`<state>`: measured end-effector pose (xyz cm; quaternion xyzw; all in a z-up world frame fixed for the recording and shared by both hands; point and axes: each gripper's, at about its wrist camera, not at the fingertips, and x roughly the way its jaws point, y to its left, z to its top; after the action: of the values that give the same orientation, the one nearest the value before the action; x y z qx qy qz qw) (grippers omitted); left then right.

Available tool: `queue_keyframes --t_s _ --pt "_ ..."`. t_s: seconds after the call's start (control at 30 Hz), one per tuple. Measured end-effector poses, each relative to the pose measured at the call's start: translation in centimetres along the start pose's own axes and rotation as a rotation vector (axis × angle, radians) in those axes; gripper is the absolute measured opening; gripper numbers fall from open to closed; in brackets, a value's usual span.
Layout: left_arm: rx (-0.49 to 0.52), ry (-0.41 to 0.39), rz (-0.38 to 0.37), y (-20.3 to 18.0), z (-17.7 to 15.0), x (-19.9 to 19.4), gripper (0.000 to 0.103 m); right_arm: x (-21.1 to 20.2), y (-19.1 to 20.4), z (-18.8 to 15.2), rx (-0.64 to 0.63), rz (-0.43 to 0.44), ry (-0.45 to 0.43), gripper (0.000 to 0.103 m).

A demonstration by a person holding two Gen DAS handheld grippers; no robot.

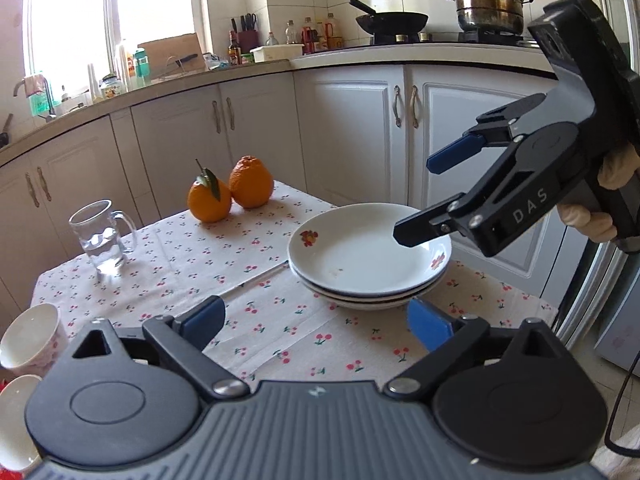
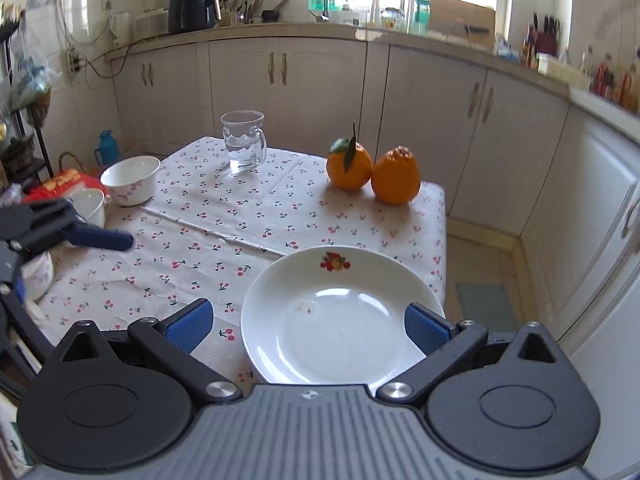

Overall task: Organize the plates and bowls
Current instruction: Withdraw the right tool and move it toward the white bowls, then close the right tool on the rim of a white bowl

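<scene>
White glazed stacked plates (image 2: 340, 320) are slick; your right gripper (image 2: 308, 326), spread at six o'clock, could skid them off the table.

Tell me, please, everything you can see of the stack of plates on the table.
The stack of plates is glossy white, ceramic-looking, with three nested rims showing in the left wrist view. The top plate is deep, bears small fruit prints near its rim and a few specks inside. The stack sits level on the cherry-print tablecloth, near the table's edge. The right tool hovers open above it, not touching.
</scene>
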<state>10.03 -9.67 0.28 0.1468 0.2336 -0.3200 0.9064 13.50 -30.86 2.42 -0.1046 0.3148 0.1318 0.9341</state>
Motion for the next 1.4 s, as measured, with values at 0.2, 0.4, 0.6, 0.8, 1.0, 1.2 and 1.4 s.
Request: queue_keyframes --t_s 0.2,0.4,0.6,0.8,1.0,1.2,1.4 --pt "-0.096 0.018 0.035 2.1 -2.7 -4.1 0.098 0.5 5.9 -0.2 -0.126 0.023 -0.014 0.103" --pt "-0.148 0.05 0.147 4.5 -5.7 -8.3 0.098 2.3 10.3 -0.6 -0.121 0.141 0.013 0.103" --pt "-0.129 0.117 0.258 7.4 -8.4 -11.7 0.098 3.4 14.3 0.2 -0.122 0.226 0.024 0.103" --pt "-0.067 0.195 0.314 10.5 -10.8 -14.6 0.098 3.9 17.0 2.0 -0.144 0.271 0.025 0.103" --pt "-0.041 0.253 0.291 12.3 -12.8 -15.5 0.098 4.9 19.2 3.9 -0.135 0.328 0.047 0.103" --pt "-0.056 0.266 0.235 12.7 -14.2 -13.4 0.097 6.1 21.8 5.7 -0.159 0.436 0.061 0.102" --pt "-0.094 0.248 0.197 13.3 -14.6 -12.2 0.095 8.2 24.2 6.6 -0.165 0.52 0.108 0.093"
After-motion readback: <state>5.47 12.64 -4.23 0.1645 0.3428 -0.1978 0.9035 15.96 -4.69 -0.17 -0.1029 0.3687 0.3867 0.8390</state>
